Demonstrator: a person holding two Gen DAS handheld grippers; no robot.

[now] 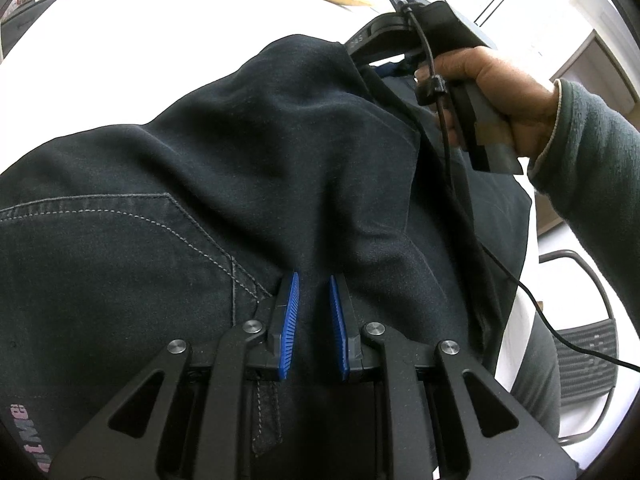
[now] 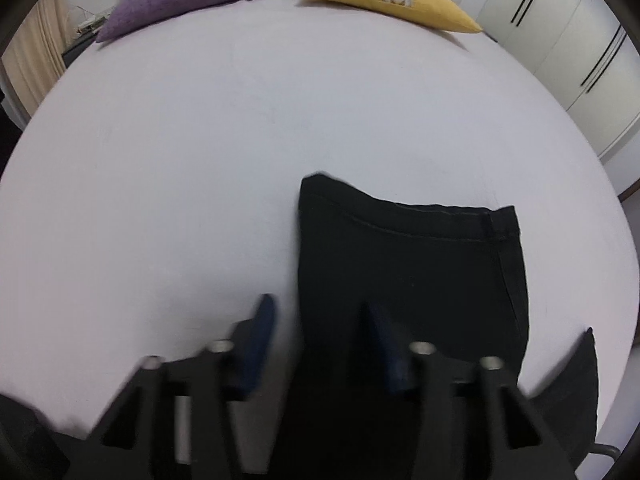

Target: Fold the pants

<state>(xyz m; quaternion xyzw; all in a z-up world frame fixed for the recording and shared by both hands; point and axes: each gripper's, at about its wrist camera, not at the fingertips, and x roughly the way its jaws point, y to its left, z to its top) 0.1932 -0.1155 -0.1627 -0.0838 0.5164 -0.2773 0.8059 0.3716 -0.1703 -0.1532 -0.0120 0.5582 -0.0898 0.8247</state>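
Note:
Dark pants [image 1: 240, 140] lie over a white bed sheet [image 2: 200, 160], with a stitched back pocket at the left in the left wrist view. My left gripper [image 1: 314, 276] is shut on a raised fold of this fabric near the pocket corner. In the right wrist view the picture is blurred. There a flat folded part of the pants [image 2: 420, 272] ends in a hem at the far side. My right gripper [image 2: 317, 304] stands open astride its left edge, left finger over the sheet, right finger over the cloth. A hand [image 1: 500, 92] holds that gripper's handle; the fabric hides its fingers.
A purple cushion [image 2: 180, 0] and a yellow cushion [image 2: 392, 0] lie at the far end of the bed. White wardrobe doors [image 2: 580, 60] stand at the right. A mesh chair [image 1: 588, 352] sits off the bed's right side, and a black cable [image 1: 520, 280] hangs from the right gripper.

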